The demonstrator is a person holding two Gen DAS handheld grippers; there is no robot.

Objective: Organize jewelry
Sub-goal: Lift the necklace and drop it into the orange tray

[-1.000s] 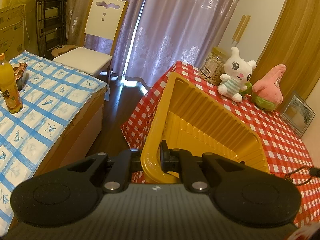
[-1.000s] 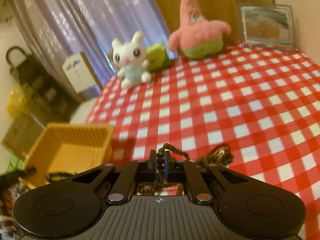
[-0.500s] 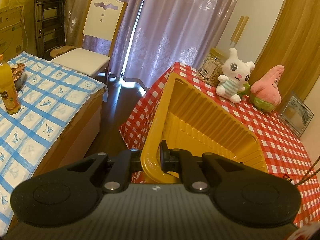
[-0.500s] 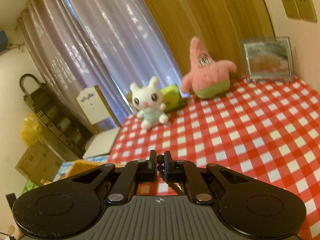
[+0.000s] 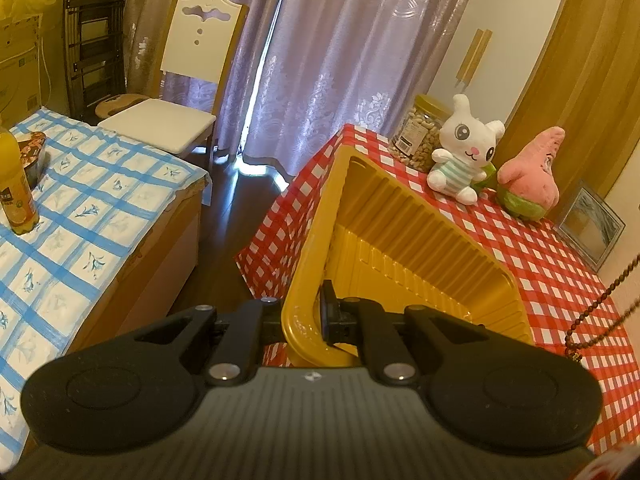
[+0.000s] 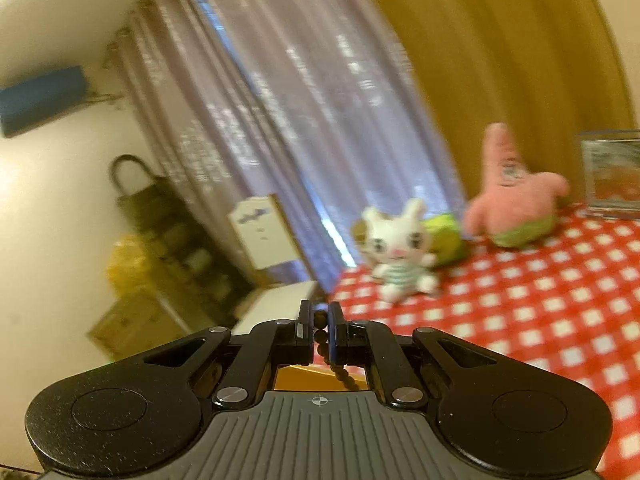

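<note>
The left gripper [image 5: 316, 314] has its fingers clamped on the near rim of a yellow ribbed tray [image 5: 404, 248], one finger outside the wall and one inside; the tray is tilted, with its open side towards the camera. The right gripper [image 6: 319, 322] has its fingers closed on a string of dark beads [image 6: 320, 336], which shows between the pads and trails down beneath them over a patch of yellow. In the left wrist view the same beads [image 5: 596, 312] hang as a thin strand at the right edge, beside the tray and above the red-and-white checked surface [image 5: 560, 280]. Farther back on that surface sit a white plush rabbit [image 5: 464, 152], a pink star-shaped plush [image 5: 532, 176], a clear jar of nuts [image 5: 420, 136] whose label is too small to read, and a framed picture [image 5: 592, 224] leaning against the wall. To the left a blue-and-white checked cloth [image 5: 80, 208] carries an orange drink bottle [image 5: 14, 188], its label writing unreadable. A white chair [image 5: 188, 80] stands before mauve curtains [image 5: 320, 40]. The right wrist view is blurred.
</note>
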